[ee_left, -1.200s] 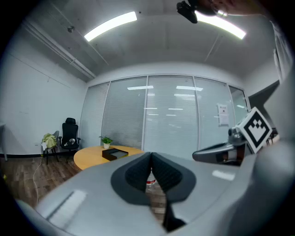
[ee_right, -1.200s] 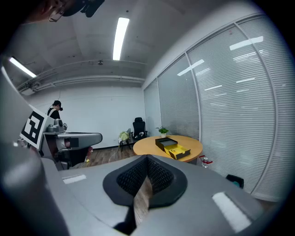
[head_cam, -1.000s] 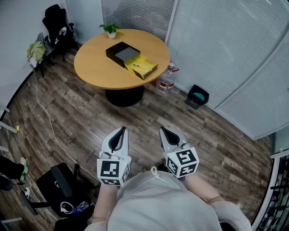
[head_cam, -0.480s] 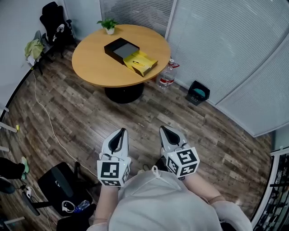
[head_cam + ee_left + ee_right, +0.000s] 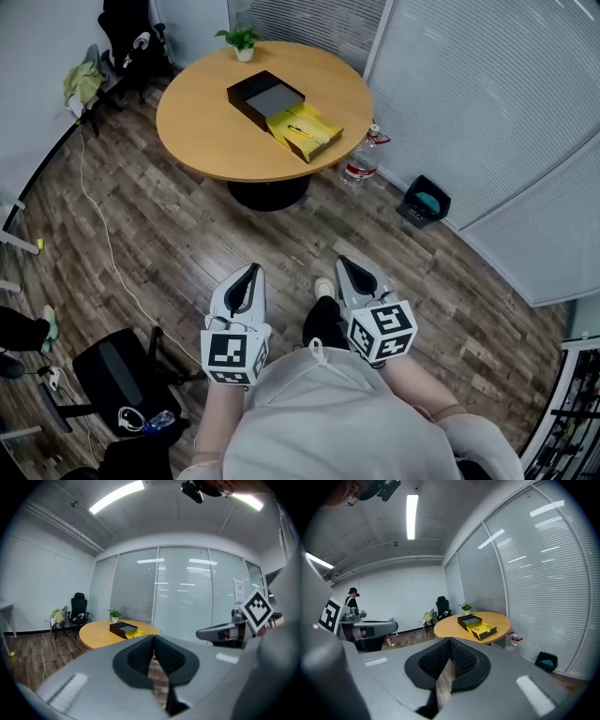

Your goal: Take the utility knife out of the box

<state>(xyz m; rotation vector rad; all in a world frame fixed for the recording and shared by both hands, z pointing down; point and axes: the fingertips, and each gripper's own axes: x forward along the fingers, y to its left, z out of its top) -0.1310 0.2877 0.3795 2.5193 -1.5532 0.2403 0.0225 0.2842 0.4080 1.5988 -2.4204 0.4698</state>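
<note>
Slim dark utility knife (image 5: 302, 132) sits in the yellow open tray (image 5: 324, 142), lying roughly along the tray's length; too small here to make out blade end vs handle end. The tray butts against the black rectangular box (image 5: 265, 97), and both are on the round wooden table (image 5: 202, 131), toward its window side. Clear plastic water bottle (image 5: 364, 160) is on the floor just past that table edge

Both tools are well apart from the table, held low in front of the person over the wood-plank floor (image 5: 178, 234). Left gripper (image 5: 250, 274): jaws closed tip to tip, nothing in them. Right gripper (image 5: 347, 266): same, clenched and empty

Step in hand looks like the approach, no contact yet. To do it well:
- walk up to the tray side, not the black box side
- open the jaws before reaching in
- right tool looks better placed for the knife; take it across the narrow body, mid-length
- left can pin the tray so it doesn't slide or lift with the knife
- lift straight up to clear the tray wall
</note>
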